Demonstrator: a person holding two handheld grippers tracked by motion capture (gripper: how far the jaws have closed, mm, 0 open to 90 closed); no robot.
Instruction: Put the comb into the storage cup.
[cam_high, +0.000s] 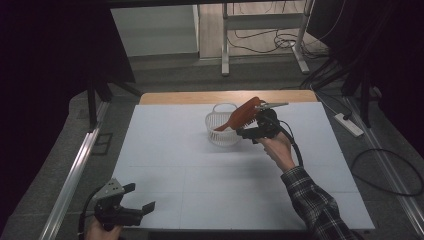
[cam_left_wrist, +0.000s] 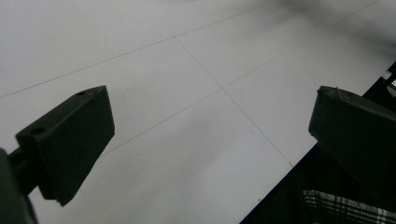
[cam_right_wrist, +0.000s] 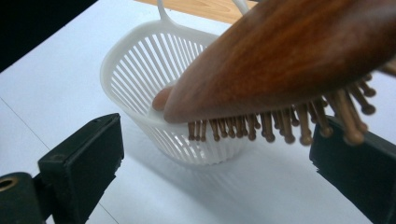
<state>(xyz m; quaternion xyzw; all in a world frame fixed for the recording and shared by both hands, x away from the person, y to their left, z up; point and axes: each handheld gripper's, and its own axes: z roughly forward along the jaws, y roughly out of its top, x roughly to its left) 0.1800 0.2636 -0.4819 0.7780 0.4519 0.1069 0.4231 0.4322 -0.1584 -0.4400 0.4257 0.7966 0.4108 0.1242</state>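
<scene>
Wooden hairbrush (cam_high: 244, 114), reddish brown, leans with its handle end dipped inside a white slatted basket (cam_high: 220, 134) at the table's far middle, its bristled head sticking up to the right. At far left, near the front edge of the white table (cam_high: 170, 165), my left gripper (cam_high: 142, 197) hovers idle, jaws spread, nothing between them. Moving right, my right gripper (cam_high: 255, 131) sits just beside the basket; in the right gripper view its jaws stand wide beneath the bristles, not pinching the brush. I judge the drop nearly done: the brush still needs to settle fully. Its handle tip is hidden behind the basket rim.
</scene>
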